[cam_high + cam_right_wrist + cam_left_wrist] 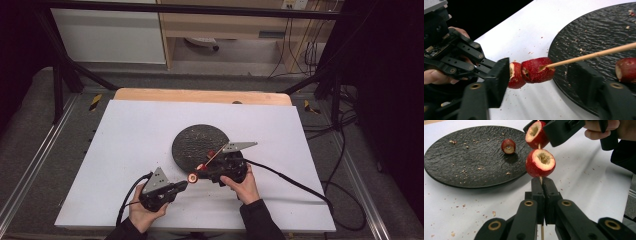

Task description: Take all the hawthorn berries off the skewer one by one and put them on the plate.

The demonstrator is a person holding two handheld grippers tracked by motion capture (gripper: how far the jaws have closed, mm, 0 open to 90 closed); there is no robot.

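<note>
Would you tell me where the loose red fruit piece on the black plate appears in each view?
High view: loose fruit piece, plate's right side.
Left gripper view: upper centre-left, on the plate.
Right gripper view: far right edge.
Shared landmark: black plate.

Dim high view, sharp close-ups, soft shadows.

No readable text, label, brand, number or sign on anything in view.

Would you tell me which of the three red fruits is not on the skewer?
The fruit on the plate; the other two are threaded on the stick.
</note>
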